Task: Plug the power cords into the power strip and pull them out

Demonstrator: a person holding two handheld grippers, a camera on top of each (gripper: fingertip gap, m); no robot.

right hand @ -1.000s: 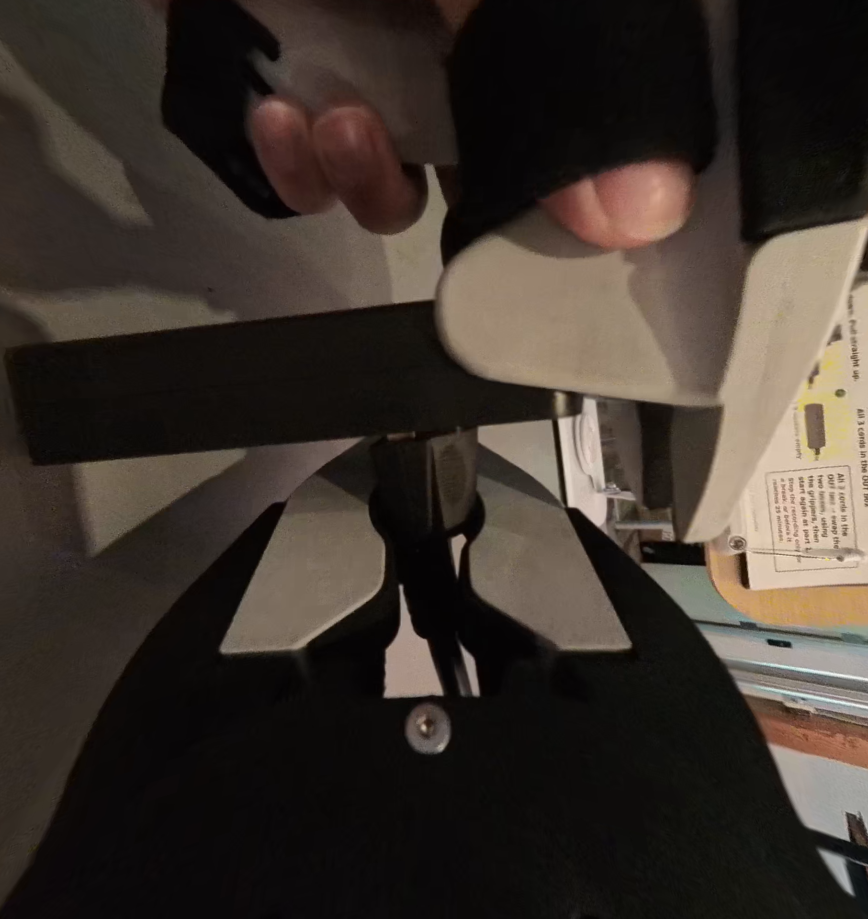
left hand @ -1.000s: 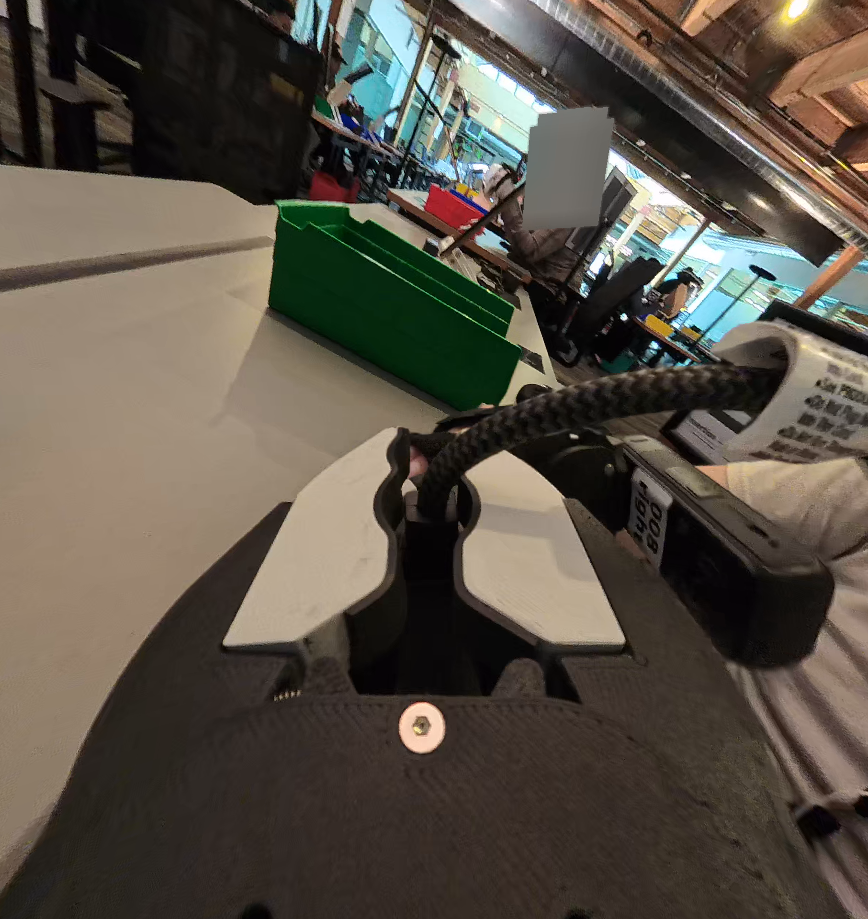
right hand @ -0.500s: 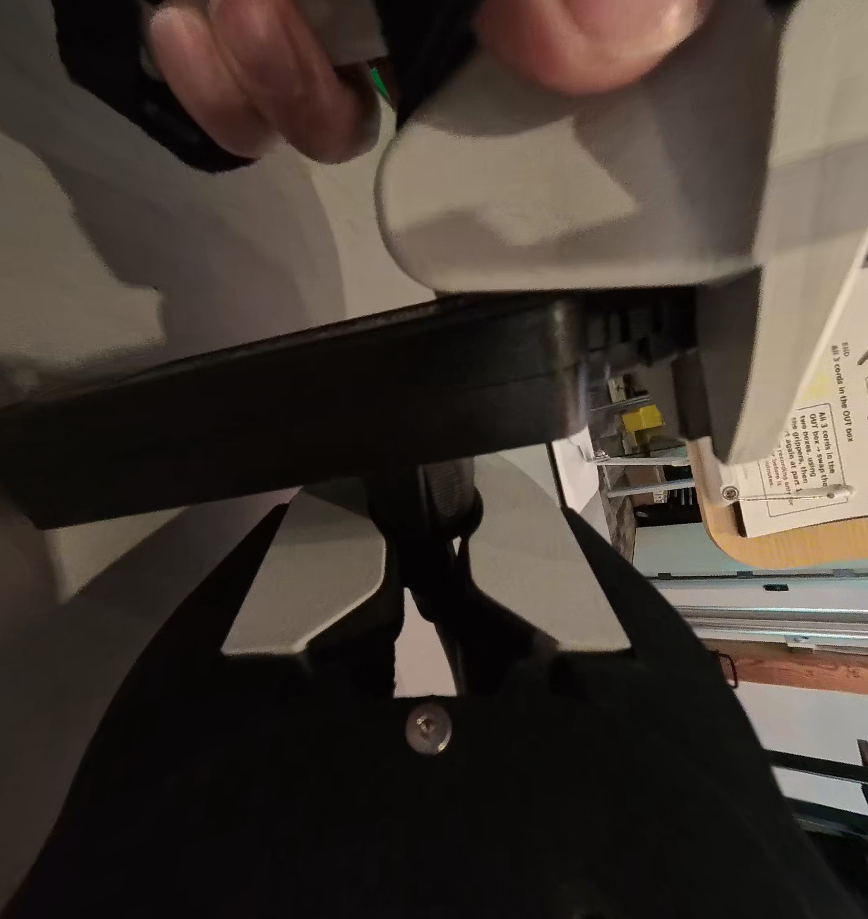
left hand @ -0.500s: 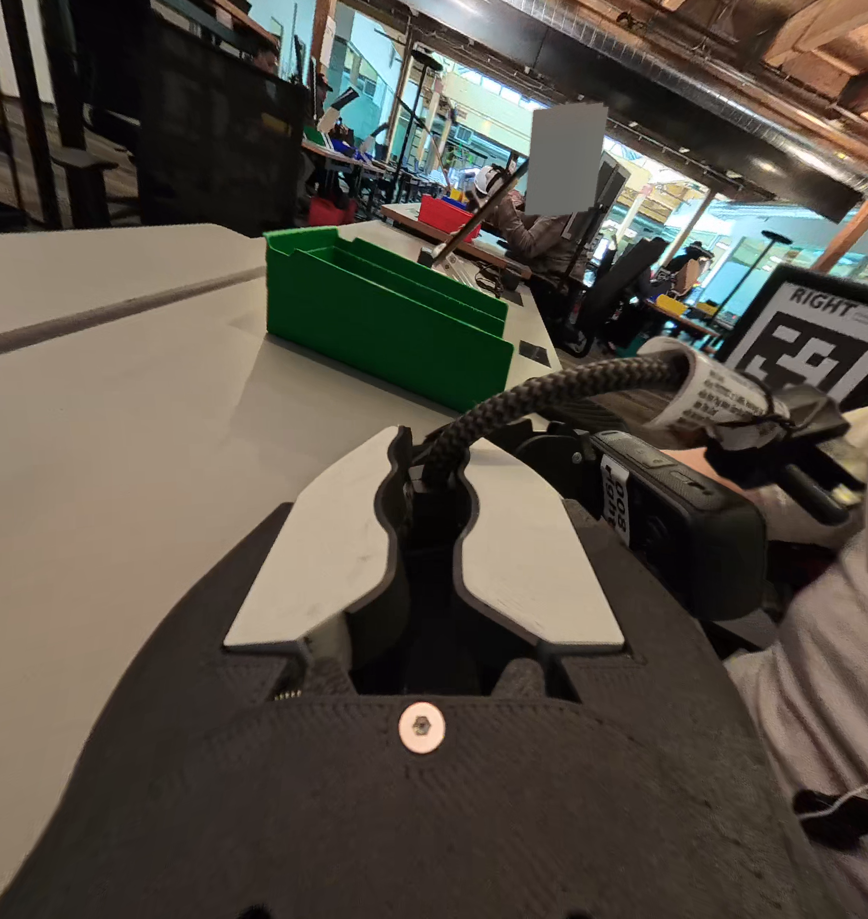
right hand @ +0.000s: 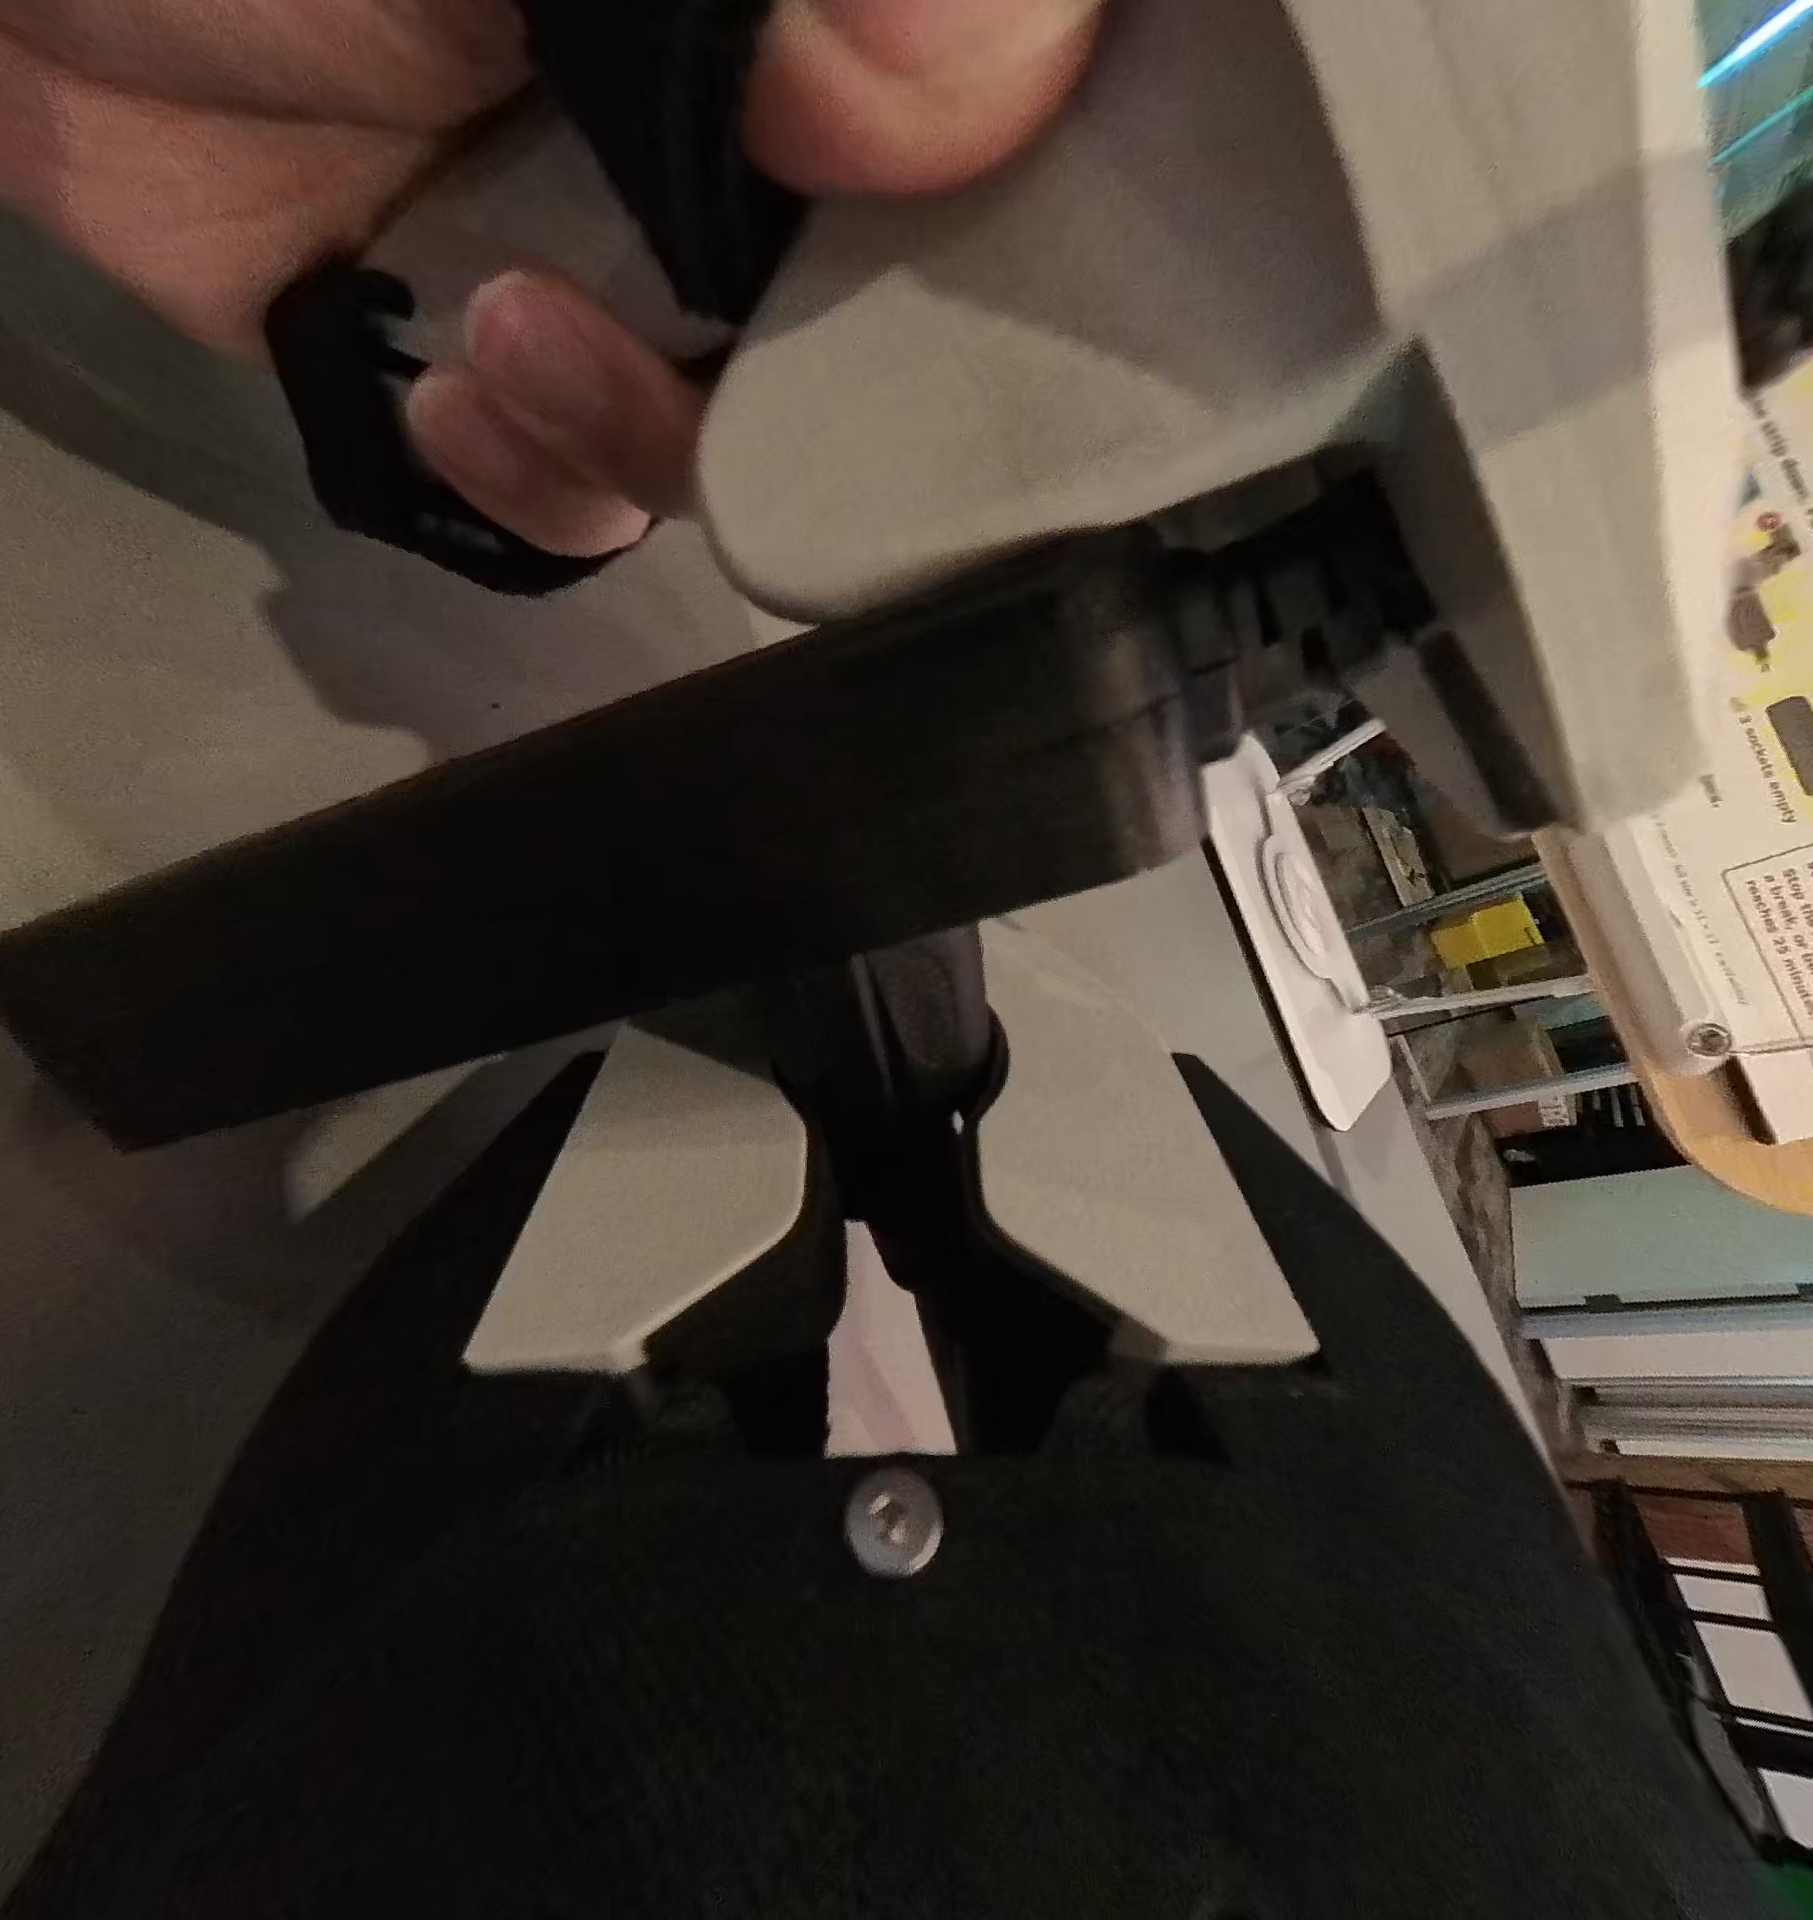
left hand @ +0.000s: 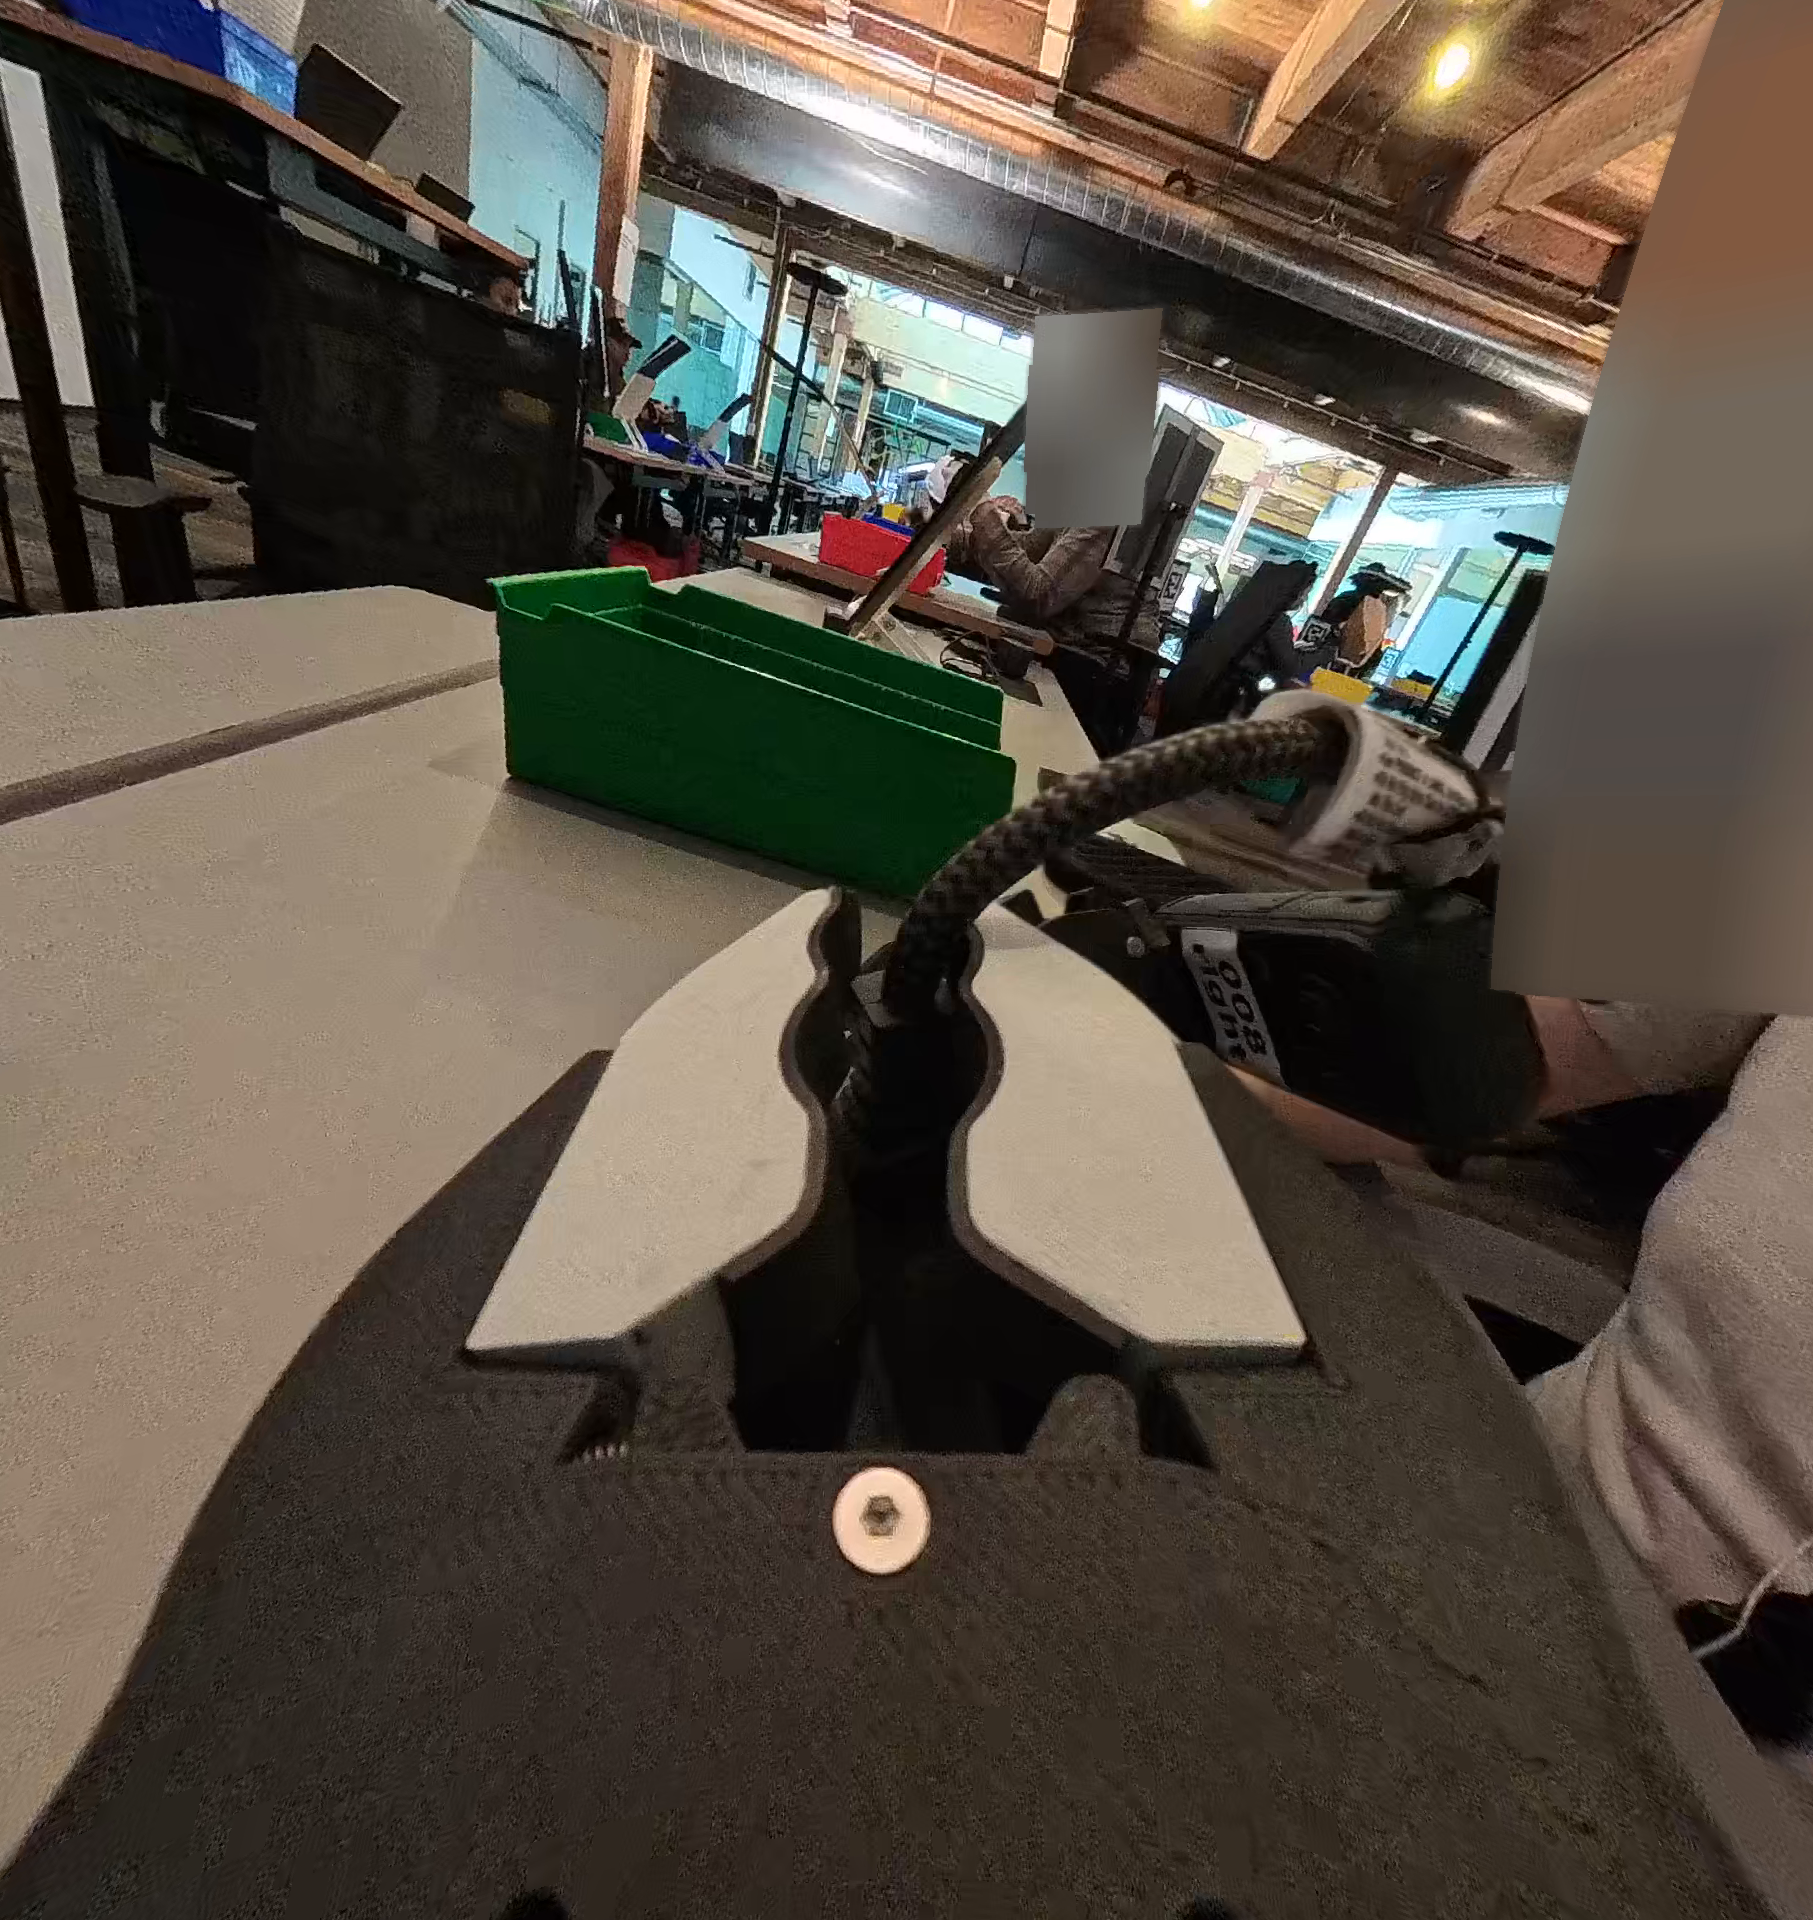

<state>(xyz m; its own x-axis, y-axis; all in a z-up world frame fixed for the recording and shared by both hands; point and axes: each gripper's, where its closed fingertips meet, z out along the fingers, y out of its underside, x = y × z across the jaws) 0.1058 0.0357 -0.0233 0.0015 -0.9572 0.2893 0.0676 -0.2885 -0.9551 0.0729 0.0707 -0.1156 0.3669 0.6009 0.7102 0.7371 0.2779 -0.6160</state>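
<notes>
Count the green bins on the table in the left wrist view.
2, as far as shows: green bins nested one inside the other on the white table, beyond the left gripper. More could be stacked inside, hidden.

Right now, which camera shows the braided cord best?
The left wrist view: the braided cord arcs clearly from the left gripper, which is shut on it. The right wrist view shows no braid, only the power strip.

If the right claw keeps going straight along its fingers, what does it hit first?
Almost at once the black power strip: the right claw, shut on a black plug, points straight at the strip's long side, and the plug already seems to meet it. Depth is hard to judge in this dim view.
</notes>
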